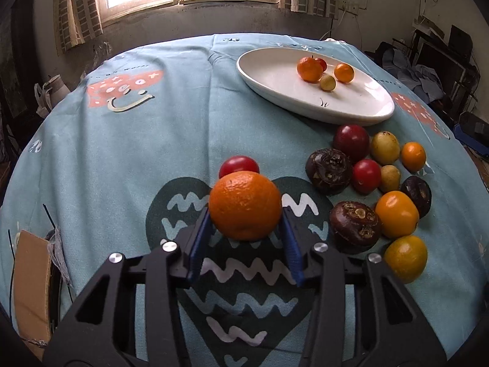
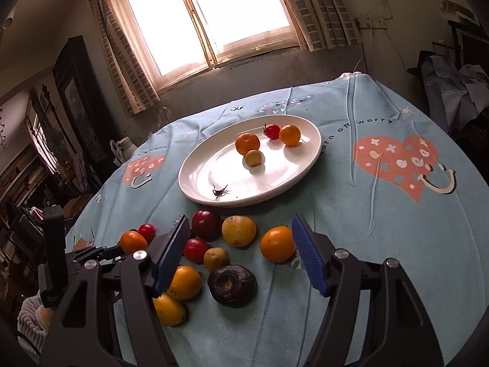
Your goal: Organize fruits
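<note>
A big orange (image 1: 245, 205) rests on the blue tablecloth with my left gripper (image 1: 244, 223) shut on it, both blue pads against its sides. A red tomato (image 1: 239, 166) lies just behind it. The right wrist view shows the same orange (image 2: 133, 241) in the left gripper (image 2: 117, 248) at the left. My right gripper (image 2: 239, 220) is open and holds nothing, above a loose pile of fruit: a yellow fruit (image 2: 239, 231), an orange one (image 2: 277, 244), red tomatoes, a dark water chestnut (image 2: 232, 286). The white oval plate (image 2: 195, 189) holds two oranges, a small tomato and a small yellow fruit.
The fruit pile (image 1: 376, 189) lies to the right of the held orange, in front of the plate (image 1: 275, 91). A piece of cardboard (image 1: 30, 284) sits at the table's left edge. A dark stem (image 2: 220, 190) lies on the plate. A ribbed white sleeve (image 2: 29, 318) shows at the lower left.
</note>
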Demonstrator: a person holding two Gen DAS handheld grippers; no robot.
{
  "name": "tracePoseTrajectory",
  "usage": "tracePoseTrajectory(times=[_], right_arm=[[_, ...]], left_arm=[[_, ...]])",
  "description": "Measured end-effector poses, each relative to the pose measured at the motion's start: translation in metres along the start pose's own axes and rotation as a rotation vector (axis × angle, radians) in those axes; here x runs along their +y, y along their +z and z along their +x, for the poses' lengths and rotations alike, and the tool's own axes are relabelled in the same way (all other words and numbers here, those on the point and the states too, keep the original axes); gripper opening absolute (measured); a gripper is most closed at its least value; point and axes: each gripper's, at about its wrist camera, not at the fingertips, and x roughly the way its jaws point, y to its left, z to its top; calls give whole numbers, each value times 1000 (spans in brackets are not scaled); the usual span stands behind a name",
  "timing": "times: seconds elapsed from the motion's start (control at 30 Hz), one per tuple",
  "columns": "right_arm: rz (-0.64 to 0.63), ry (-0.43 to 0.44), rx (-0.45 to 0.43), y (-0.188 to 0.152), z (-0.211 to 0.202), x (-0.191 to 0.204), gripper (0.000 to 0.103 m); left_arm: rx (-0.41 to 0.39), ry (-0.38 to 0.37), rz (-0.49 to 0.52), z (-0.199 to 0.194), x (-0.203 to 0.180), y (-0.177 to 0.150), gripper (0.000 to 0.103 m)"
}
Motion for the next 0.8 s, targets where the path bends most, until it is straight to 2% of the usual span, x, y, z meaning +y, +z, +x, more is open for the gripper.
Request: tracePoseTrajectory(times=[0.3, 0.37, 0.43, 0.57, 0.67, 0.73, 0.8], right_arm=[[22, -59, 130, -7, 26, -15, 69], [39, -74, 135, -6, 30, -23, 63], [47, -89, 142, -6, 35, -28, 52], [3, -108, 167, -8, 46, -25, 50], [-51, -128, 202, -13, 58, -18, 45], [-74, -141, 230, -16, 66, -15, 39], [-94, -152, 224, -17, 69, -15, 37]], left_arm=[[-39, 26, -41, -11, 9, 0, 44], [-32, 24, -45, -10, 9, 0, 44], [-31, 22, -36, -9, 7, 0, 44], [-28, 23, -18, -8, 2, -1, 44], [-16, 21, -14, -5, 0, -1, 44], [-13, 21, -11, -4, 0, -1, 44], [-4, 18, -10, -2, 0, -2, 45]])
